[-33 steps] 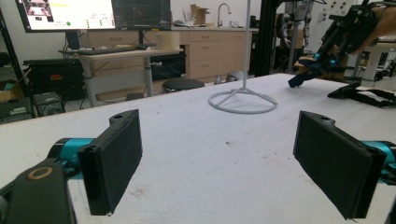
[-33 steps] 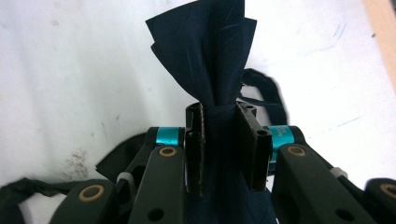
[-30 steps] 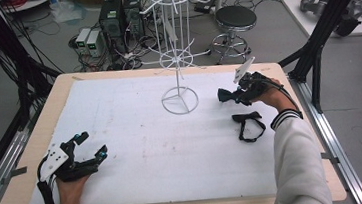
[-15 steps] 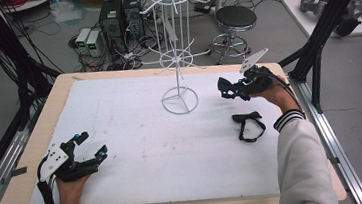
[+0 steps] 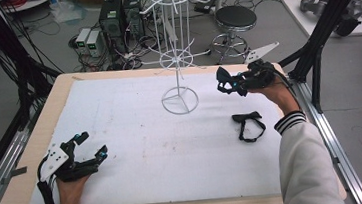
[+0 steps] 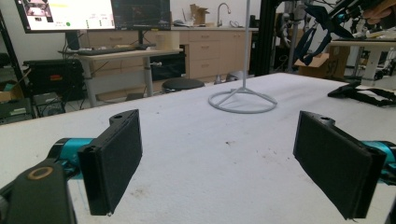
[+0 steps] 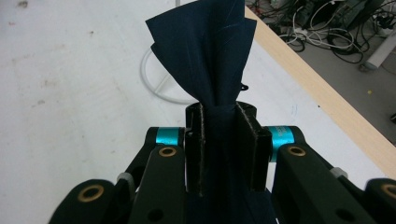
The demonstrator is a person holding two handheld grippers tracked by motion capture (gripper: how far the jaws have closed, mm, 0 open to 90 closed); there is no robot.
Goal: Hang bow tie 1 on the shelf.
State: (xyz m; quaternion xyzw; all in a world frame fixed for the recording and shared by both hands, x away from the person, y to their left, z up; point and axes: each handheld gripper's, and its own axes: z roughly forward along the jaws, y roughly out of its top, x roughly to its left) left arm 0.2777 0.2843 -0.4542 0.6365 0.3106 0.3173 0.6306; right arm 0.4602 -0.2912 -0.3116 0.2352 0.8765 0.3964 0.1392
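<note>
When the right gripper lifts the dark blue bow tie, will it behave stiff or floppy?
Probably soft but lightly stiffened: in the right gripper the dark blue fabric bow tie pinches into folds, yet its wings stand fanned upward. Its strap hangs in a limp loop, so it may swing. It looks light; the shut jaws should keep it.

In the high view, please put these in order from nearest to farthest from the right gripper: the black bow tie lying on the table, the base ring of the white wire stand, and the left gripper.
Measured from the right gripper:
1. Black bow tie lying on the table, just below it, toward the person.
2. Base ring of the white wire stand, to its left; close to the first, so hard to rank.
3. Left gripper, far across the table at the near left.
</note>
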